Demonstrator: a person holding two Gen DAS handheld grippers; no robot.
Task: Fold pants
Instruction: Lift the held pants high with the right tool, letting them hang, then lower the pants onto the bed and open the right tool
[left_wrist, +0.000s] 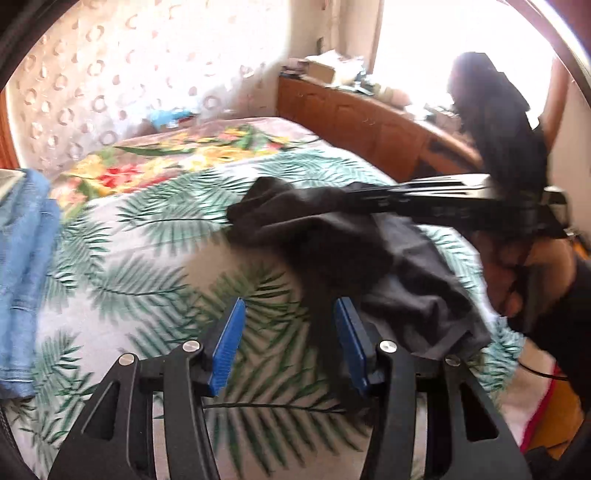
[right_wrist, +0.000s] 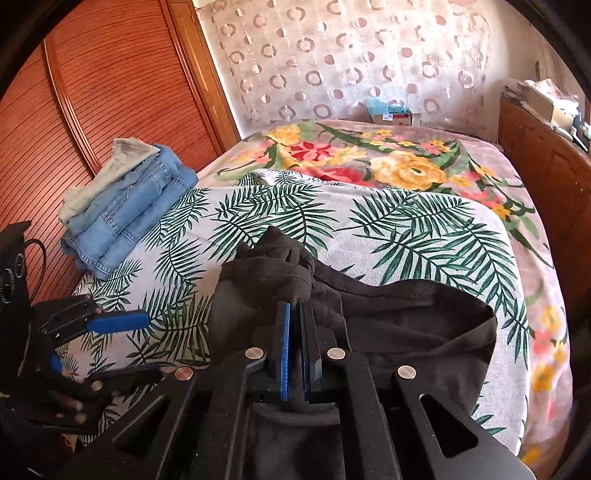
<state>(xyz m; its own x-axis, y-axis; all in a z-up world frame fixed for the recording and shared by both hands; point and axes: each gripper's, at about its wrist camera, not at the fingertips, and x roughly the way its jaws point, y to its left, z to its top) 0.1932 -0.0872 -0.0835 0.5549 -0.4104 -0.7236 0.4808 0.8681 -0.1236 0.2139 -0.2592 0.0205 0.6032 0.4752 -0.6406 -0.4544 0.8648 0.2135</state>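
A: Nearest first. How is the right hand-held gripper seen?

B: Clenched; a fold of the black pants is pinched between its blue pads. The cloth is bunched over the finger frames and trails off to the right.

A: And the left hand-held gripper?

B: Released. The jaws are held apart above the bed, nothing between them; an edge of the pants is draped against the outer side of one finger.

A: Where are the pants placed?

B: Partly lifted, partly lying on the palm-leaf sheet, at the bed's near end.

A: Further off?

B: A stack of folded jeans is noted at the bed's left edge beside the wooden wardrobe door. Beyond the sheet, a floral blanket is spread; a circle-patterned curtain hangs behind.
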